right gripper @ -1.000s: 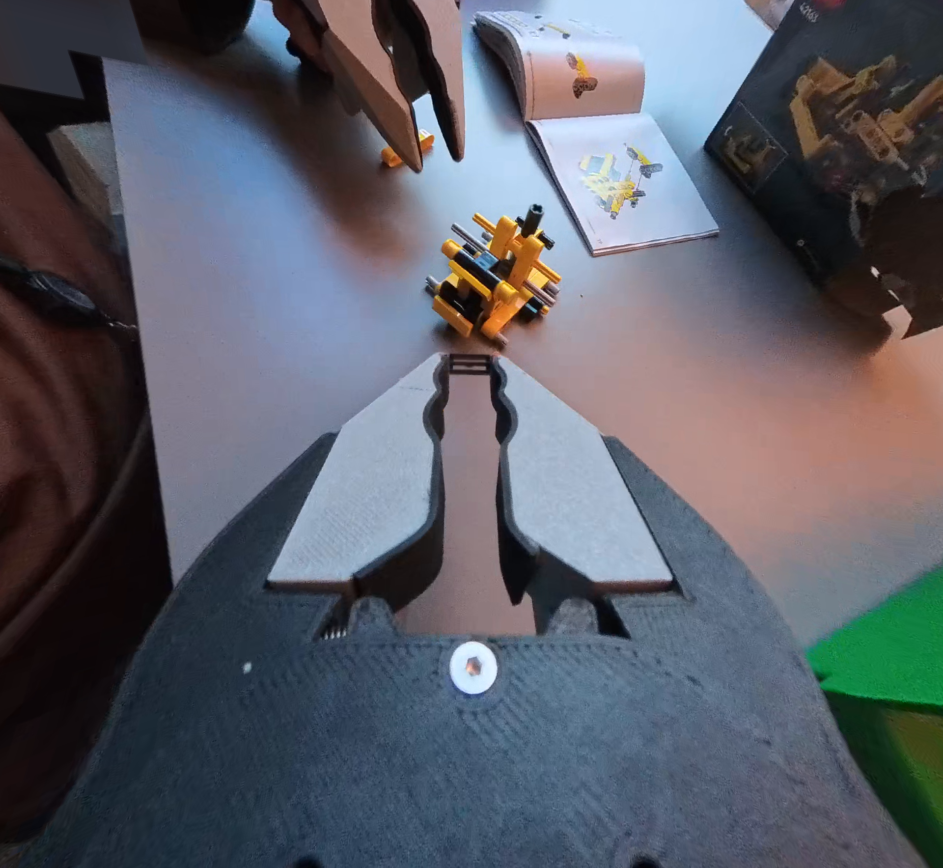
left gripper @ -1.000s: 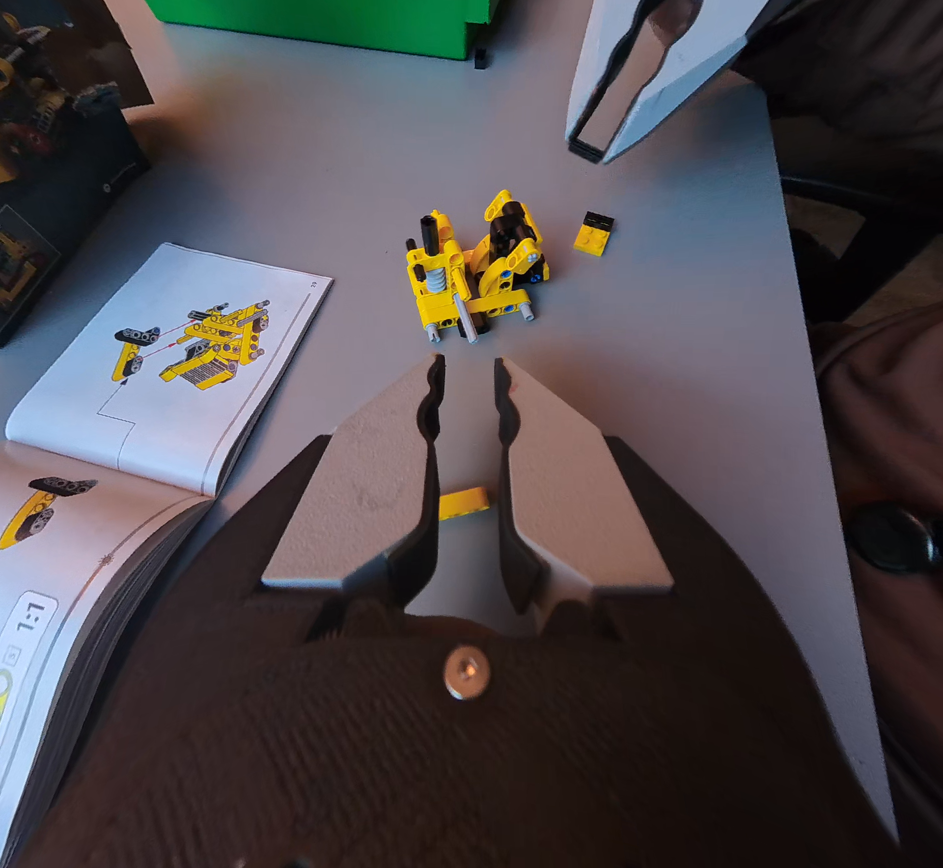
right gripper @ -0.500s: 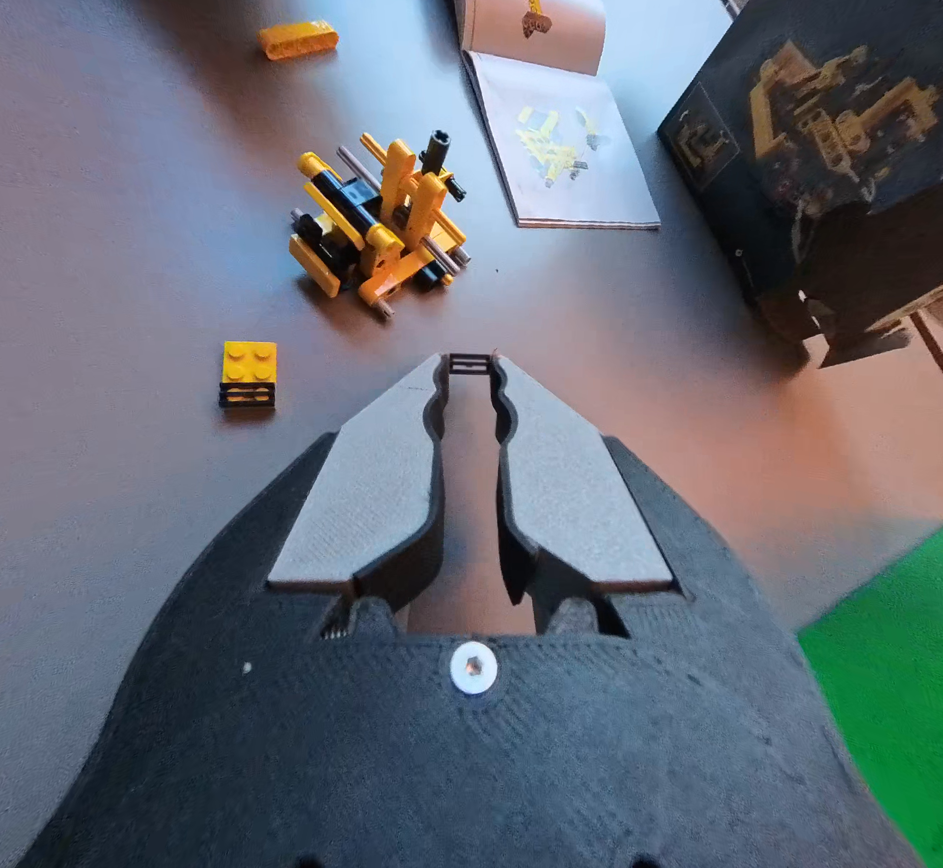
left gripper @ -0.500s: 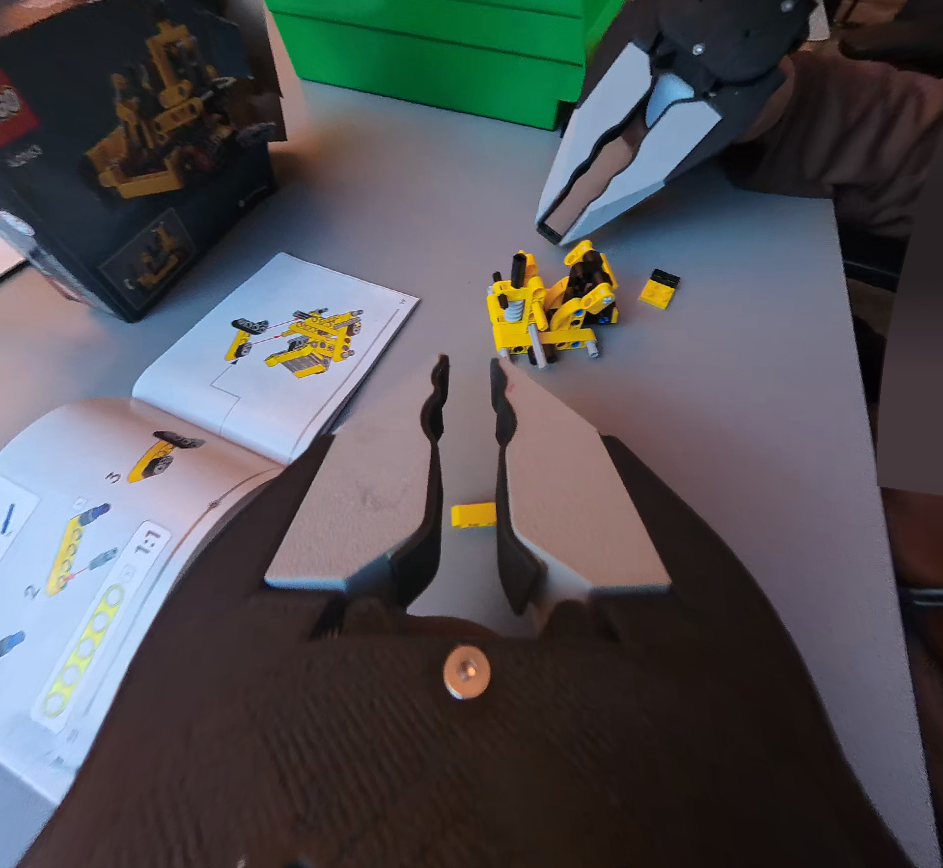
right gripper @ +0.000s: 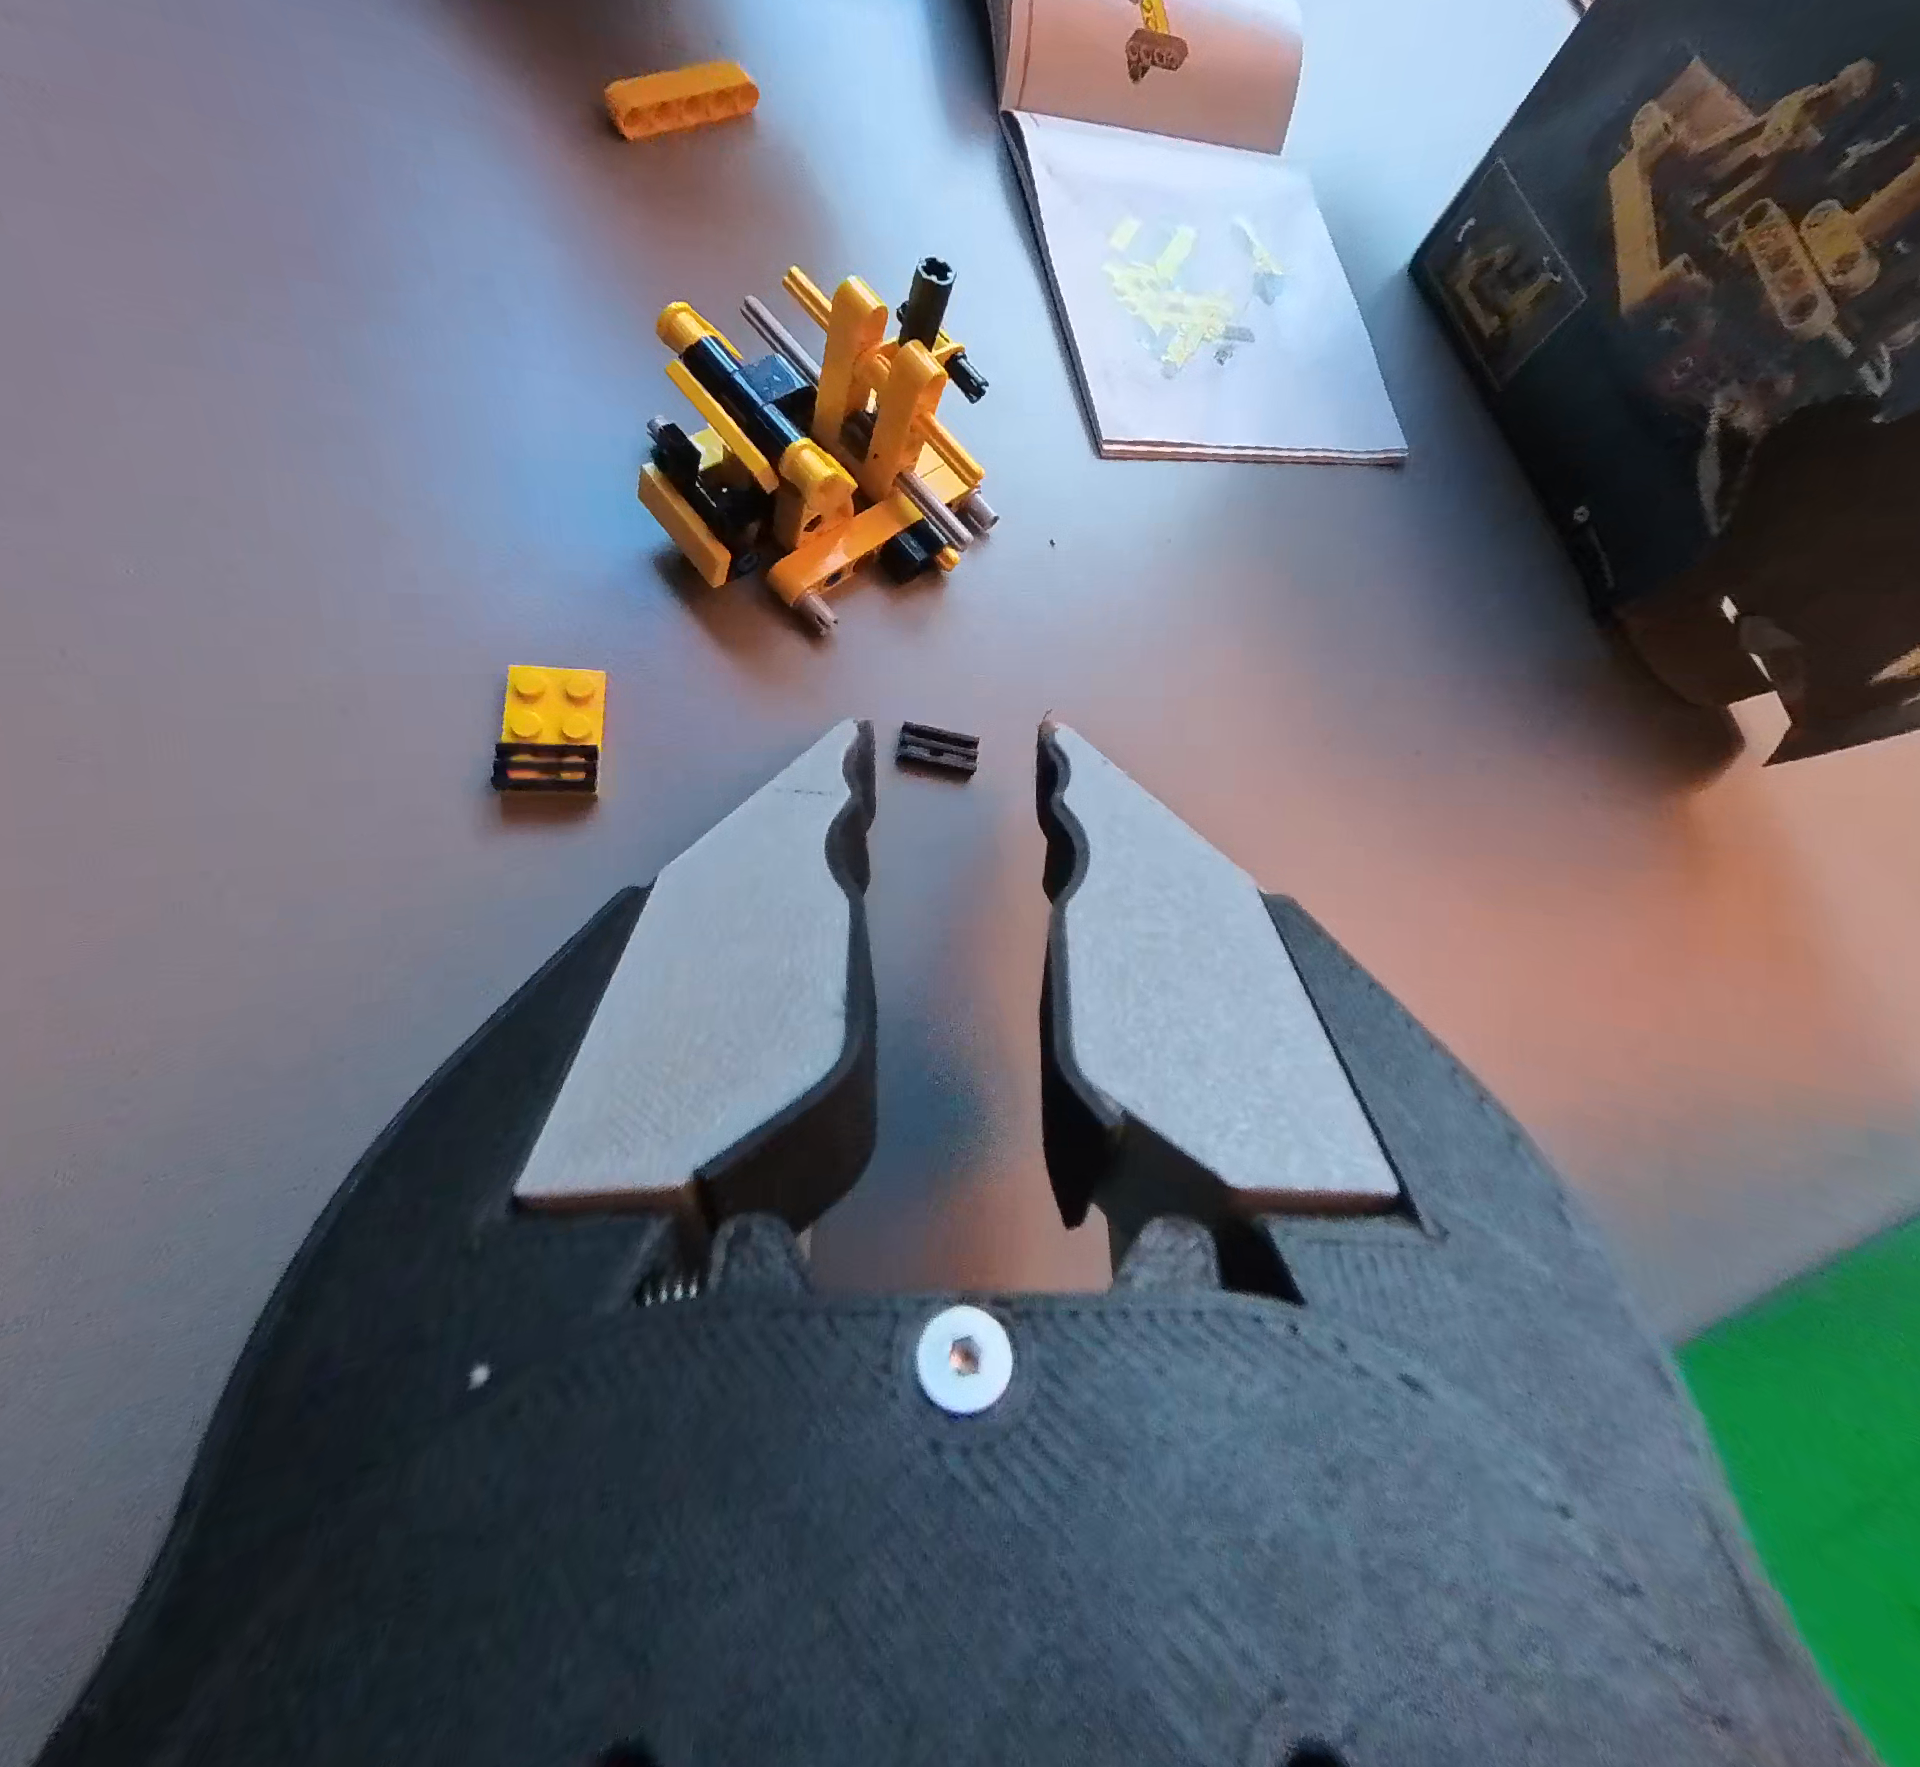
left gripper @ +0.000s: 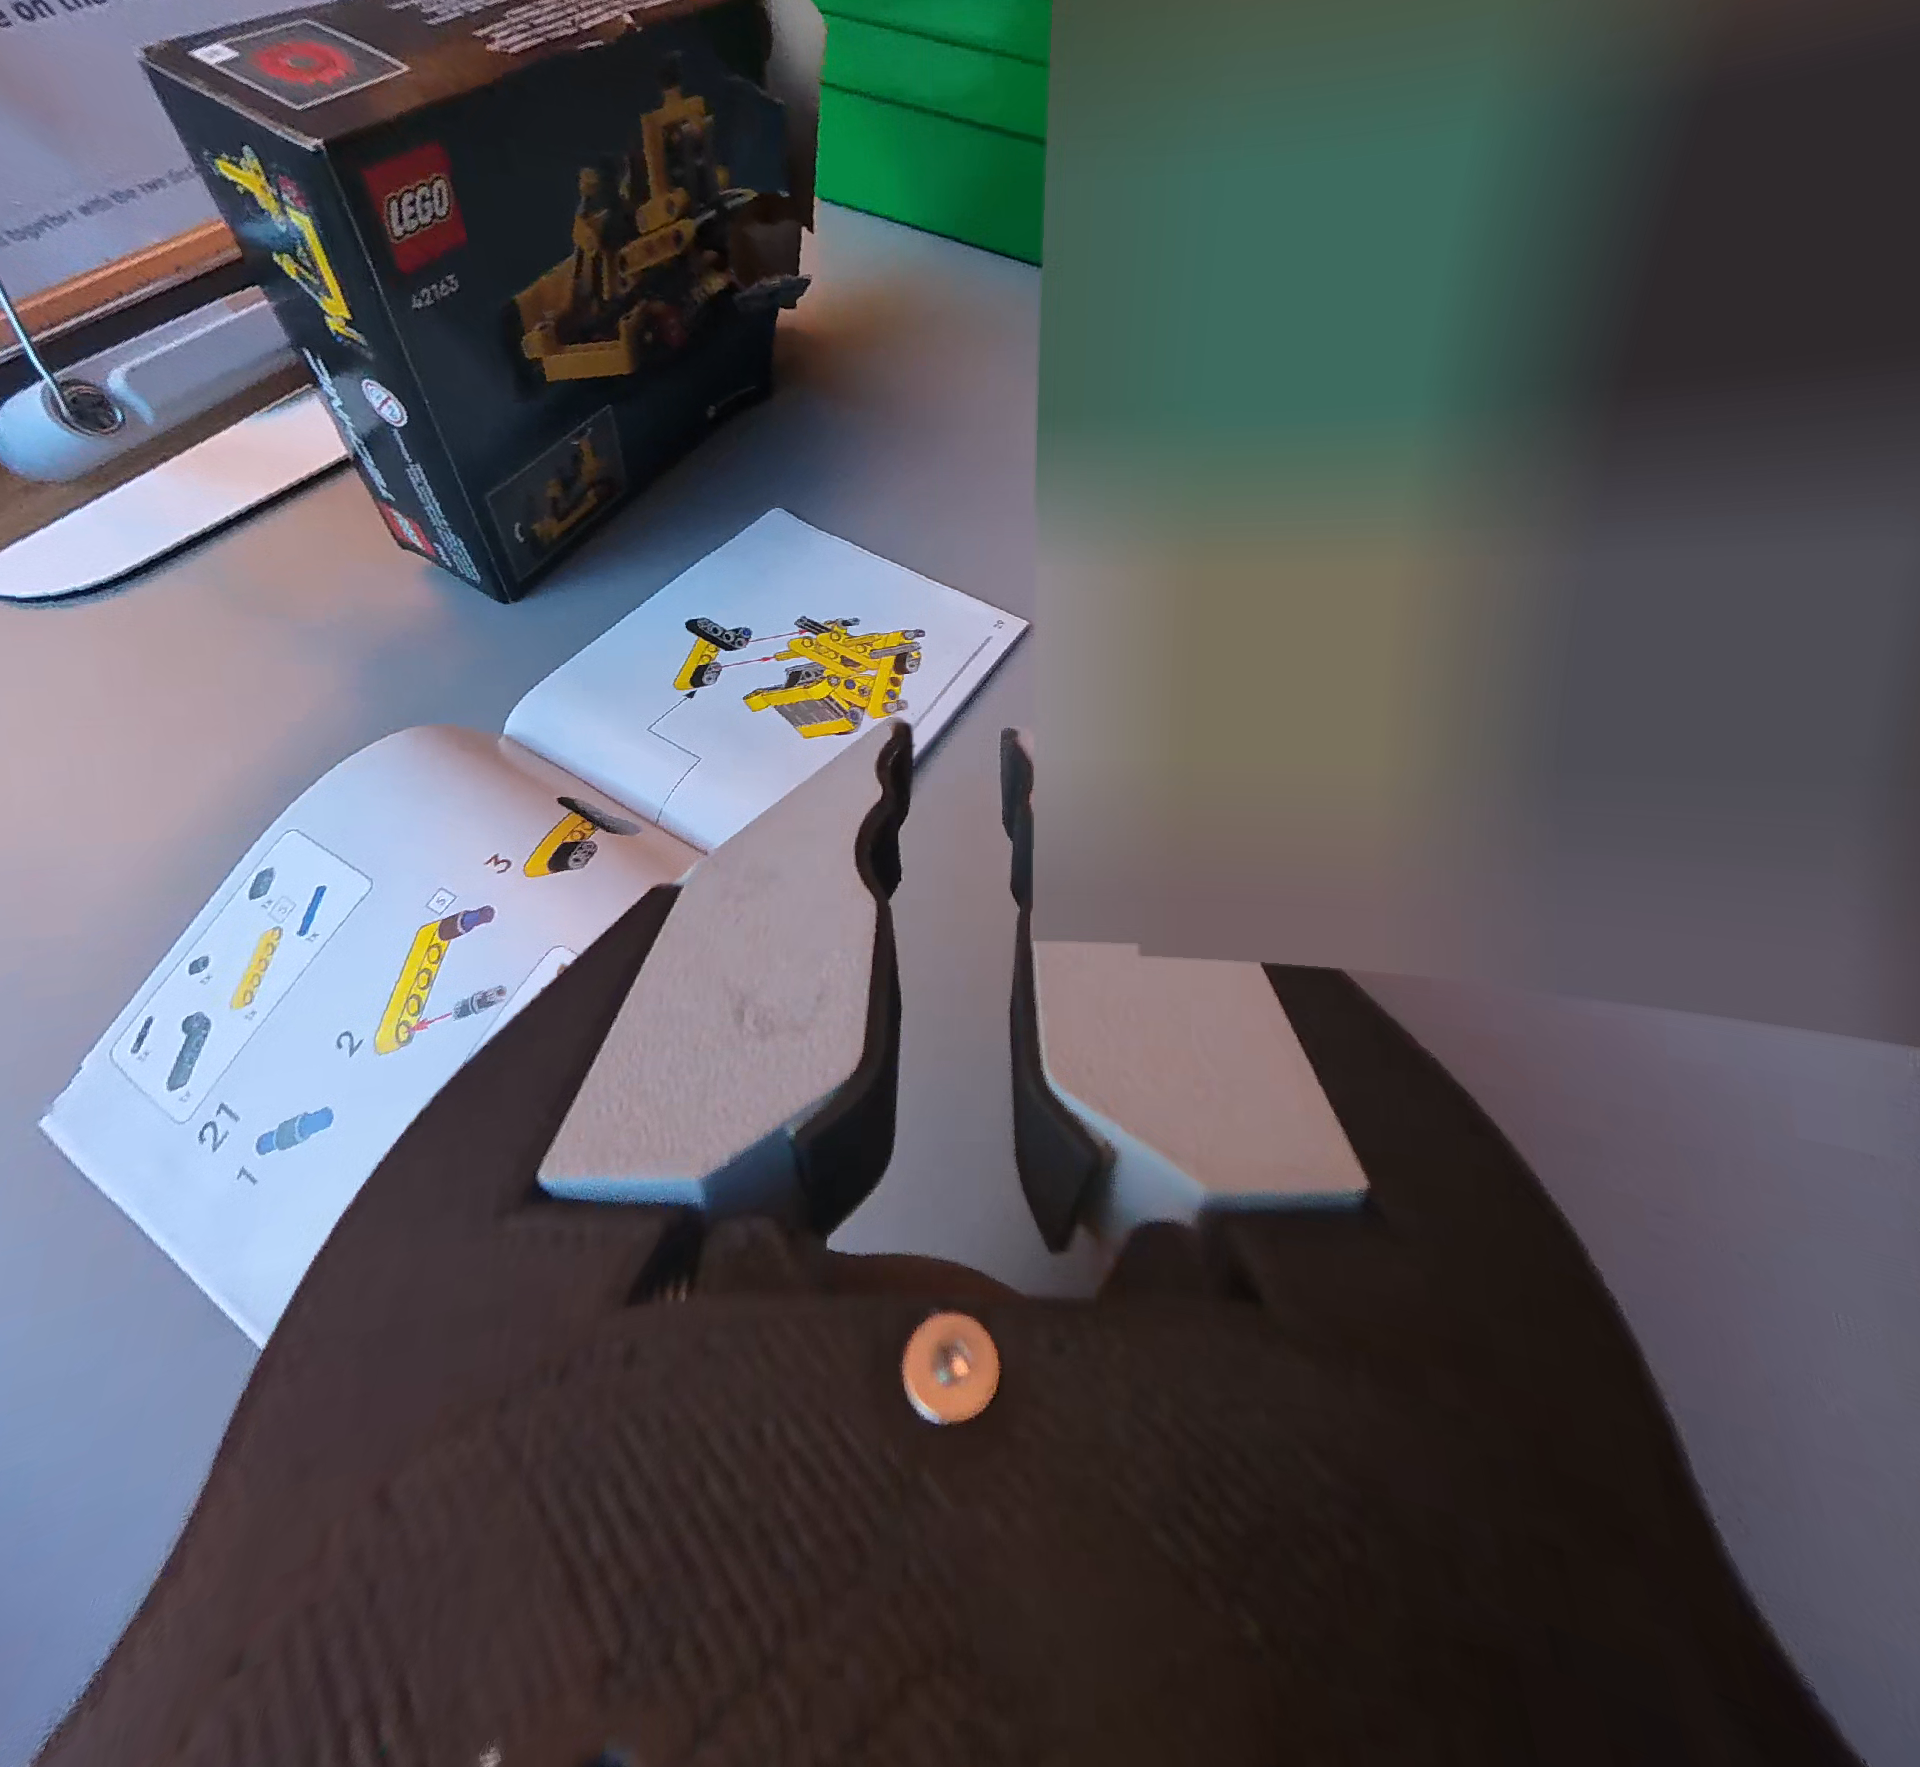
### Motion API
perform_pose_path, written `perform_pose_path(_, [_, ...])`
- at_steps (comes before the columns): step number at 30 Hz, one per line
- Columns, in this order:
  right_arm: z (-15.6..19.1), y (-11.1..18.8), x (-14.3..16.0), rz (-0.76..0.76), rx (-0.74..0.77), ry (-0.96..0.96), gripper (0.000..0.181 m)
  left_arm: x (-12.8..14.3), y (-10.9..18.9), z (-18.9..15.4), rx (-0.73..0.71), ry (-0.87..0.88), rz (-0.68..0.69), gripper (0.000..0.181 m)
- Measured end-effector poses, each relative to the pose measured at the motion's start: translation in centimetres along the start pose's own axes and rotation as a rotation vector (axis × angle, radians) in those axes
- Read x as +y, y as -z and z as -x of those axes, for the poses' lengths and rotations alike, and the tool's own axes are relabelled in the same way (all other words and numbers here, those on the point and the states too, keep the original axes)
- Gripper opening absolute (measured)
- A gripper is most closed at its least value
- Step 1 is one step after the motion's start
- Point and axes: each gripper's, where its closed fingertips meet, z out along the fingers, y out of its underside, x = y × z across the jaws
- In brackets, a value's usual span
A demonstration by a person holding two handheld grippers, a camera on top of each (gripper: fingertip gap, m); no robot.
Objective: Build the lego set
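In the right wrist view, my right gripper (right gripper: 951, 730) is open. A small black grille piece (right gripper: 937, 749) lies free between its fingertips, touching neither. The yellow and black model (right gripper: 821, 450) stands on the table just beyond. A yellow plate with a black grille piece on it (right gripper: 551, 730) lies left of the gripper. A yellow beam (right gripper: 681, 96) lies farther off. In the left wrist view, my left gripper (left gripper: 956, 746) is slightly open and empty, above the open instruction booklet (left gripper: 727, 678). The model does not show in that view.
The set's dark box (left gripper: 499, 283) (right gripper: 1714, 315) stands behind the booklet (right gripper: 1174, 190). A green bin (left gripper: 925, 65) stands at the back and shows at the right wrist view's lower right (right gripper: 1808, 1468). A blurred patch covers the right of the left wrist view.
My right gripper has opened and let go of the black grille piece. My left gripper has swung left toward the booklet and box, so the model has left its view.
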Motion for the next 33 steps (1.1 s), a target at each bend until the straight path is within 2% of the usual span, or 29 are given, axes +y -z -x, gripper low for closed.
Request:
perform_pose_path(1, [0.0, 0.1, -0.2, -0.013, 0.001, -0.003, 0.028, 0.1, -0.1, 0.2, -0.006, 0.003, 0.0, 0.014])
perform_pose_path(7, [-1.2, 0.6, -1.0, -0.068, 0.083, 0.012, 0.026, -0.5, 0.4, 3.0, -0.121, 0.033, -0.065, 0.013])
perform_pose_path(15, [-4.2, 2.2, -2.1, -0.164, 0.249, -0.062, 0.032, -3.0, 4.3, 8.1, -0.373, 0.022, -0.272, 0.007])
perform_pose_path(19, [-5.6, 3.2, -2.0, -0.186, 0.363, -0.081, 0.033, -2.9, 5.5, 8.3, -0.459, -0.032, -0.329, 0.0])
perform_pose_path(24, [-6.6, 3.9, -1.7, -0.171, 0.473, -0.074, 0.03, -3.6, 7.2, 7.8, -0.53, -0.088, -0.433, 0.0])
perform_pose_path(29, [-7.4, 3.2, -1.8, -0.17, 0.462, -0.087, 0.027, -3.5, 8.8, 7.8, -0.547, -0.046, -0.488, 0.0])
perform_pose_path(33, [-7.8, 1.5, -1.7, -0.127, 0.424, -0.06, 0.03, -3.4, 8.5, 7.5, -0.531, -0.063, -0.469, 0.0])
